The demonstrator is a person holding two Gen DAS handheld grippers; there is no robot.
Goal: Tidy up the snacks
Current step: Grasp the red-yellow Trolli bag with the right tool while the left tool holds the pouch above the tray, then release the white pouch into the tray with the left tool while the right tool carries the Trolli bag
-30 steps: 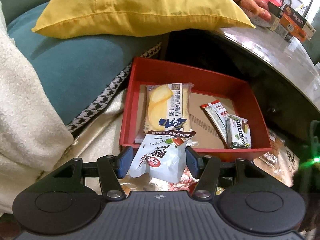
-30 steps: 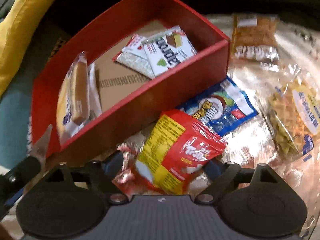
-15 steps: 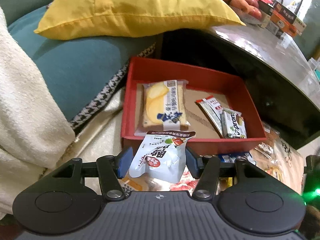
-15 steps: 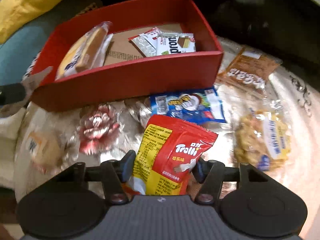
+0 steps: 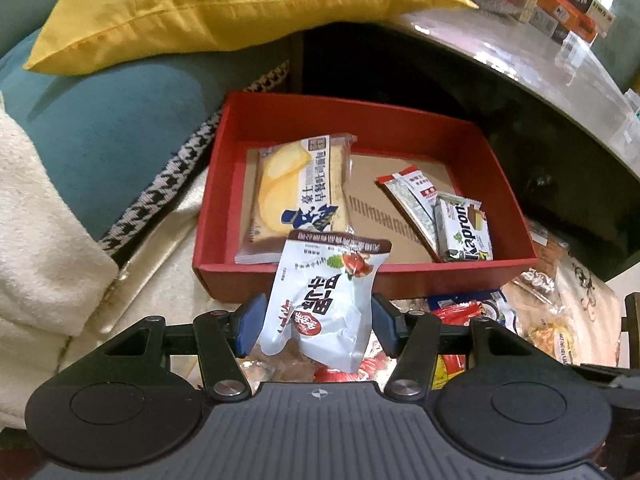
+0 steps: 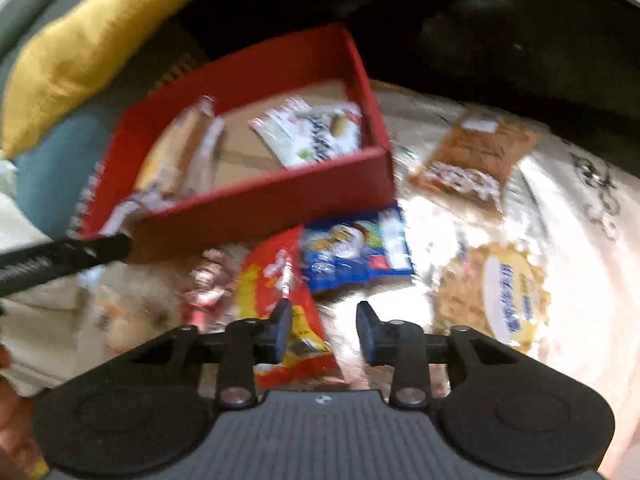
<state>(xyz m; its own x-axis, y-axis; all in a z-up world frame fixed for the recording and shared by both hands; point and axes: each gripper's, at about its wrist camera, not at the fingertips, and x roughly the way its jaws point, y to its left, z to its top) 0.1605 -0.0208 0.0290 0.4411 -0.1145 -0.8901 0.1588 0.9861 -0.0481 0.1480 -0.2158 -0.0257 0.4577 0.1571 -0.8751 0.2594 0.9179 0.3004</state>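
Observation:
My left gripper (image 5: 318, 324) is shut on a white snack pouch (image 5: 328, 300), held upright just in front of the red box (image 5: 360, 276). Inside the box lie a yellow cake packet (image 5: 300, 192), a red-and-white sachet (image 5: 412, 192) and a Kapron wafer (image 5: 464, 228). In the blurred right wrist view my right gripper (image 6: 324, 328) has its jaws closing to a narrow gap with only the tabletop between them. The red-and-yellow Trolli packet (image 6: 272, 280) lies under its left finger, not pinched. The red box (image 6: 260, 208) sits up and to the left.
Loose snacks lie on the shiny cloth: a blue packet (image 6: 360, 252), a brown packet (image 6: 472, 156) and a clear bag of yellow crisps (image 6: 500, 292). A yellow cushion (image 5: 240, 0) and a teal cushion (image 5: 100, 120) flank the box. A dark table edge (image 5: 520, 72) rises behind.
The right gripper's jaws have narrowed and the Trolli packet has slipped out to their left. The right view has rolled and shifted. The left gripper has drawn back a little with its pouch.

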